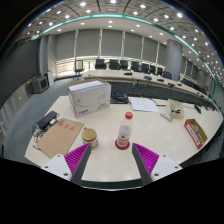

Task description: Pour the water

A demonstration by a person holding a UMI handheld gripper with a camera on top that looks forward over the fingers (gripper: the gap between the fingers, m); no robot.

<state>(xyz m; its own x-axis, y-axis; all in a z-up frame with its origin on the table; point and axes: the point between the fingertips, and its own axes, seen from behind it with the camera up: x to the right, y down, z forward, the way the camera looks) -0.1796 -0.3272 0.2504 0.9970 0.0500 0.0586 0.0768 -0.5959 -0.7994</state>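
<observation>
The room is evenly and brightly lit from above: rows of small recessed ceiling lights point(100, 12) run in curved lines, and a paler glowing band arcs beneath them. The white table point(150, 125) reflects this light softly, without harsh glare. Shadows are short and faint, pooling just under the bottle point(124, 131) and the jar point(90, 137). Wide-angle distortion bends the ceiling lines and table edges strongly toward the rim. Distant chairs point(120, 66) look soft, perhaps from low detail rather than focus. Near objects read fairly crisp.

Hand-held gripper point(111, 160) open, bottle point(124, 131) just ahead, jar point(90, 137) beside
</observation>
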